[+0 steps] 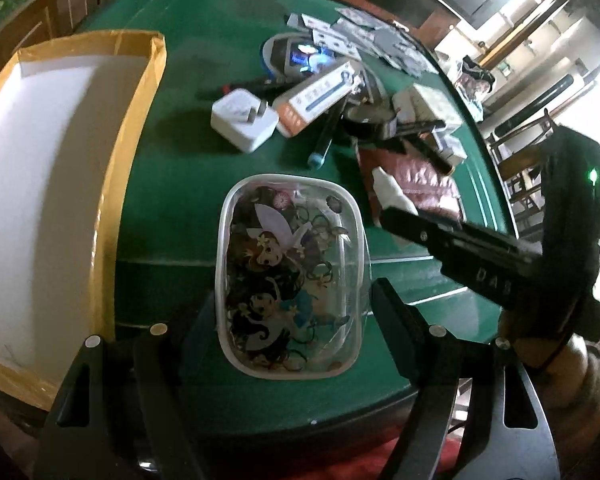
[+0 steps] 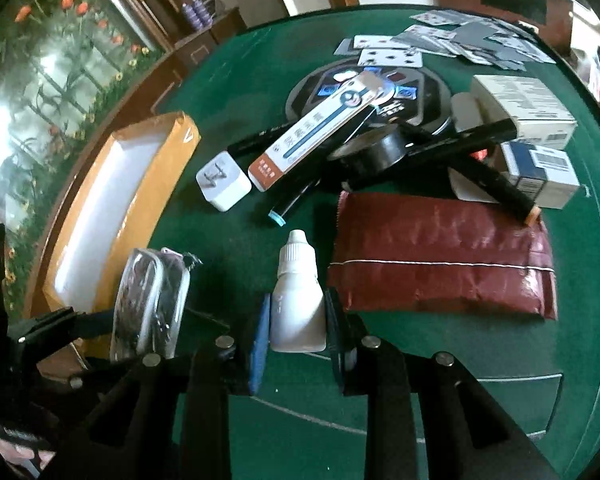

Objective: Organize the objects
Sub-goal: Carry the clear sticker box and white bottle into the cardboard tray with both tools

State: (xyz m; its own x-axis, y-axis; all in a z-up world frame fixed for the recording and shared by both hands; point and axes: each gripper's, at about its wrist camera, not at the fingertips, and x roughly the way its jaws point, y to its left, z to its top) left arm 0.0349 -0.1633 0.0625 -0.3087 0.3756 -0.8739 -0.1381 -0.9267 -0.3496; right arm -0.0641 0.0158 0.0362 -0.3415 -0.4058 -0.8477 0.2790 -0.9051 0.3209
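My left gripper (image 1: pixel 292 304) is shut on a clear plastic case (image 1: pixel 290 276) with cartoon fairy pictures, held above the green table (image 1: pixel 188 200). The case also shows edge-on in the right wrist view (image 2: pixel 148 304), beside the orange-rimmed cardboard box (image 2: pixel 112 216). That box (image 1: pixel 52 184) lies left of the case, open, with a white inside. My right gripper (image 2: pixel 298 320) is shut on a small white dropper bottle (image 2: pixel 298 296), its cap pointing away. In the left wrist view the right gripper (image 1: pixel 392 200) shows at the right with the bottle's white tip.
A pile lies at the table's middle: a white charger plug (image 2: pixel 222 182), a long white and orange box (image 2: pixel 316 136), black pens (image 2: pixel 460 144), black tape (image 2: pixel 380 152), small cartons (image 2: pixel 540 172), a dark red pouch (image 2: pixel 444 256) and playing cards (image 2: pixel 460 40).
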